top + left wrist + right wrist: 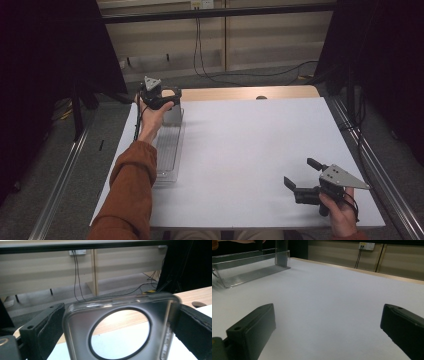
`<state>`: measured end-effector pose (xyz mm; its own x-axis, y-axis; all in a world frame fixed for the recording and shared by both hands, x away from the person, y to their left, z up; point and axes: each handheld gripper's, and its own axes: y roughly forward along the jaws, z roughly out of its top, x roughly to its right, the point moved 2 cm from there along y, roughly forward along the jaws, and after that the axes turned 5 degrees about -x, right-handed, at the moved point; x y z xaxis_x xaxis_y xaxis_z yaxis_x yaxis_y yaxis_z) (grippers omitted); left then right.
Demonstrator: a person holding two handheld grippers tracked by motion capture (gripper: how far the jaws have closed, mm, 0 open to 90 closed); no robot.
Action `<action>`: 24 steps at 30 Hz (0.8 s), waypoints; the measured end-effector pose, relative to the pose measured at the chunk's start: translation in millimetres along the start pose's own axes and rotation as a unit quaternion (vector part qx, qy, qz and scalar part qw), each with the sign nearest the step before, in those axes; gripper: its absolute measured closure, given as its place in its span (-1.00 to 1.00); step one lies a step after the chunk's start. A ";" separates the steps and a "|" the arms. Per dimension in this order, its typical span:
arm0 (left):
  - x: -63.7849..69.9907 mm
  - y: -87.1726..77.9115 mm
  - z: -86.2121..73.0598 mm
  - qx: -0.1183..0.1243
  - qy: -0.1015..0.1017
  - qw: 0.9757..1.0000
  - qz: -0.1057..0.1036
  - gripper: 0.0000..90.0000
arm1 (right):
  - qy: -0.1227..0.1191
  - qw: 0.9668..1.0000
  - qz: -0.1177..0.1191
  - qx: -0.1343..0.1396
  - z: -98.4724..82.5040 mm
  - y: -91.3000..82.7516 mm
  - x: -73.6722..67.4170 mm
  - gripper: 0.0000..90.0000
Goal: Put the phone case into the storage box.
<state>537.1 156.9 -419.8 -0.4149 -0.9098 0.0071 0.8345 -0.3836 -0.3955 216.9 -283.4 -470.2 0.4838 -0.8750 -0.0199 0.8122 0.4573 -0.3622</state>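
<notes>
Since the left gripper [120, 330] pinches the clear phone case [117, 325] by its edges over the rack [167, 150], it seems light, slick, flexible; right gripper [305, 181] spread.

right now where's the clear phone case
The clear phone case sits clamped in the left gripper, at the table's far left, over the far end of the clear tray.

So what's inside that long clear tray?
A see-through phone case stands in the tray's far end, clamped by the left gripper. The rest looks bare; the case's bottom is hidden.
</notes>
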 end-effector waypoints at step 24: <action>-9.1 -27.7 7.5 0.013 -0.020 1.000 -0.018 -0.94 | 0.002 1.000 0.000 0.000 -0.2 0.5 -0.4 -1.00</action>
<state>520.5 174.6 -402.0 -0.4310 -0.9005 0.0582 0.8285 -0.4204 -0.3698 217.0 -282.9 -470.6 0.4820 -0.8759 -0.0229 0.8124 0.4565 -0.3627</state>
